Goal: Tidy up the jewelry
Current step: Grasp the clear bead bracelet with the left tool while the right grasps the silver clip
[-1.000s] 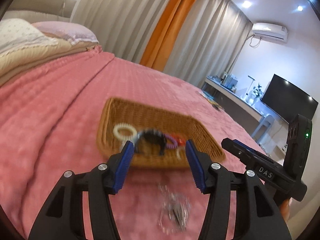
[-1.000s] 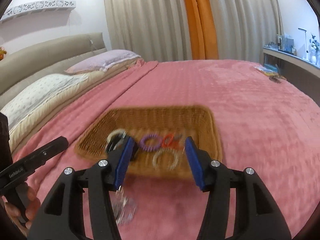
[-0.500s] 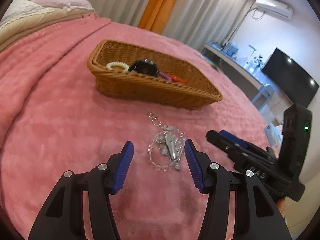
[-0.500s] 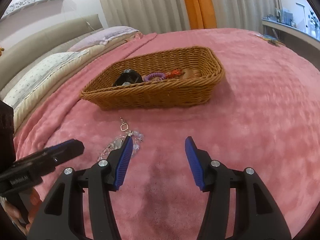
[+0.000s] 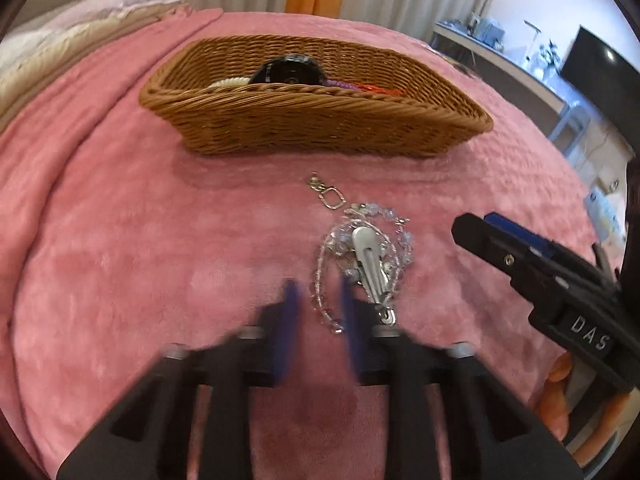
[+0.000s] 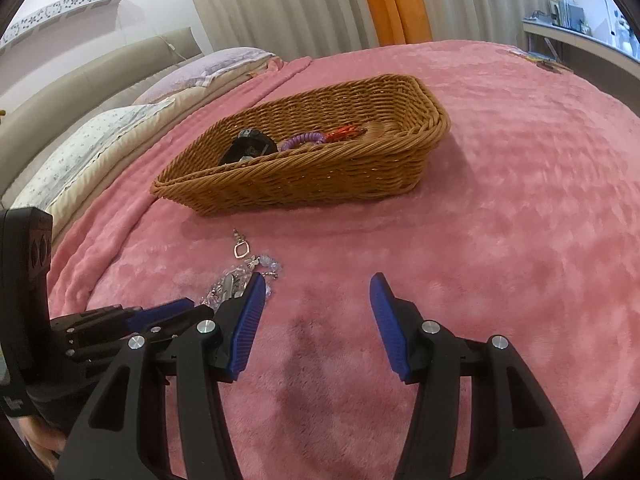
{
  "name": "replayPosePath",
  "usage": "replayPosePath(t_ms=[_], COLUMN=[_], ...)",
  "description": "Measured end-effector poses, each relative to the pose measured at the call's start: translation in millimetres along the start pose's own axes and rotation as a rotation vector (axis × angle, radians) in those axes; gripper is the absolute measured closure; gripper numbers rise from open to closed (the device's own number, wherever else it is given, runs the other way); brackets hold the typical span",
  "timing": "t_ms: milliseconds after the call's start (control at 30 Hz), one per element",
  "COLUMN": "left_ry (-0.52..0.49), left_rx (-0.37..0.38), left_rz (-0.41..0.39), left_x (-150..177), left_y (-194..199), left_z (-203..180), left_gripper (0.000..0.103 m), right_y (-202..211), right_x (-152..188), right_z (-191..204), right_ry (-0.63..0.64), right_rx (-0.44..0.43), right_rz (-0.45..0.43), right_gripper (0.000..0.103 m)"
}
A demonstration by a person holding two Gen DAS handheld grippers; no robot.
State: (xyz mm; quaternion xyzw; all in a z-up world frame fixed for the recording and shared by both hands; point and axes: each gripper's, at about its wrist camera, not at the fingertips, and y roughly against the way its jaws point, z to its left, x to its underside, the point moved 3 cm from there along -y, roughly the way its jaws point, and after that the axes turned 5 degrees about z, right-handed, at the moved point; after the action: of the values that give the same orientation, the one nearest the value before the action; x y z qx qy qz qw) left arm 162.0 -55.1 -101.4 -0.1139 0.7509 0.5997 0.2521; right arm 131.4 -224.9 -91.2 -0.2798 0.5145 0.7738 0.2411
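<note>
A pile of clear bead chains with a silver hair clip [image 5: 370, 258] lies on the pink bedspread in front of a wicker basket [image 5: 320, 128]. The pile also shows in the right wrist view [image 6: 236, 284], as does the basket [image 6: 320, 176]. The basket holds a black watch [image 5: 286, 72], a white ring, a purple coil band [image 6: 302, 140] and an orange piece. My left gripper [image 5: 318, 300] is blurred, its jaws narrowed around the near end of a bead strand. My right gripper [image 6: 316, 296] is open and empty, right of the pile.
A small square clasp on a chain [image 5: 330, 196] lies between the pile and the basket. Pillows [image 6: 100, 136] and a headboard are at the left. A desk and a TV [image 5: 592, 60] stand beyond the bed's right edge.
Both grippers have dropped low toward the bedspread and moved closer to the bead pile. My left gripper's jaws have narrowed from wide open to a small gap around a strand.
</note>
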Motion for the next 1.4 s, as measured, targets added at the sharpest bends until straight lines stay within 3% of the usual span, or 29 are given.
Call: replayPosePath(t_ms=[67,300,400,533,700,933,1100,1400], left_ry=[-0.018,0.057,0.097,0.131,0.163,0.128,0.14,0.127], left_rx=[-0.017,0.103,0.118,0.084,0.051,-0.014,-0.027,-0.014], left_rz=[-0.015,-0.187,-0.21,-0.173,-0.061,-0.063,-0.079,-0.096], left_x=[-0.6,-2.0,2.3,20.7,39.0,37.1,29.0,29.9], left_y=[1.9,44.6,57.5,60.0,48.2,48.0,47.6,39.8], left_z=[-2.7,15.1,31.3,51.8,71.8,65.8,70.5,71.0], left_gripper=[0.097,0.097,0.097,0.097,0.097,0.094,0.09,0.084], right_y=[-0.5,-1.3,-1.2,-1.9,-5.2,8.8,-14.4,-46.8], right_x=[-0.5,0.7,0.7,0.8,1.4,7.6,12.0,4.8], right_z=[-2.4,-2.0,-1.7,-1.5,4.4,48.6,77.7,83.6], right_ry=[-0.005,-0.002,-0.002,-0.001,0.022,0.173,0.217,0.216], right_rx=[-0.006,-0.008,-0.009,-0.008,0.02,0.051,0.061,0.064], right_rz=[0.001,0.003,0.003,0.008,0.026,0.014,0.113,0.192], right_gripper=[0.052,0.052,0.052,0.052,0.052,0.053,0.08,0.082])
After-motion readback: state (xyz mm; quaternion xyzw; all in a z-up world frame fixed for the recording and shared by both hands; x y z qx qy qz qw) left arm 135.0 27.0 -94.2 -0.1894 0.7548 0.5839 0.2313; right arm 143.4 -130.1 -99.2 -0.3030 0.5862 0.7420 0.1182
